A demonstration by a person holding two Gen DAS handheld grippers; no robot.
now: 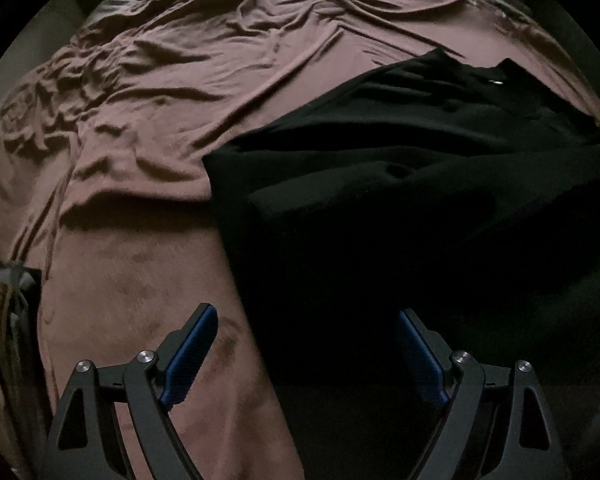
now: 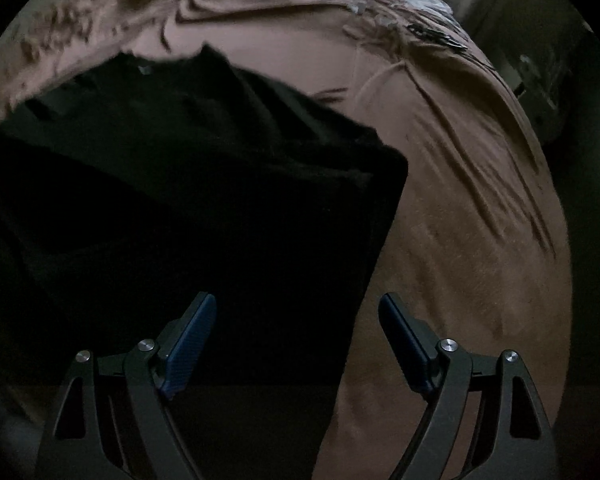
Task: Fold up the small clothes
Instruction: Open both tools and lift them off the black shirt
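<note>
Bed sheet (image 1: 172, 92) is a brownish-mauve cloth, soft and matt, super wrinkly far out and kinda suede-smooth near. The black garment (image 1: 380, 200) is matt, slightly fuzzy fabric, soaks up all light. Left tongs (image 1: 306, 344) are matt black plastic with textured blue pads (image 1: 188, 356) and shiny metal rivets (image 1: 147, 357).

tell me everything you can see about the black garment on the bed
The black garment is a dark, matte, soft-looking fabric lying partly folded on the wrinkled brown bedspread. A neckline with a small pale tag shows at its far end. Its near part forms a flat layer with straight edges. Nothing grips it; detail is lost in the dim light.
</note>
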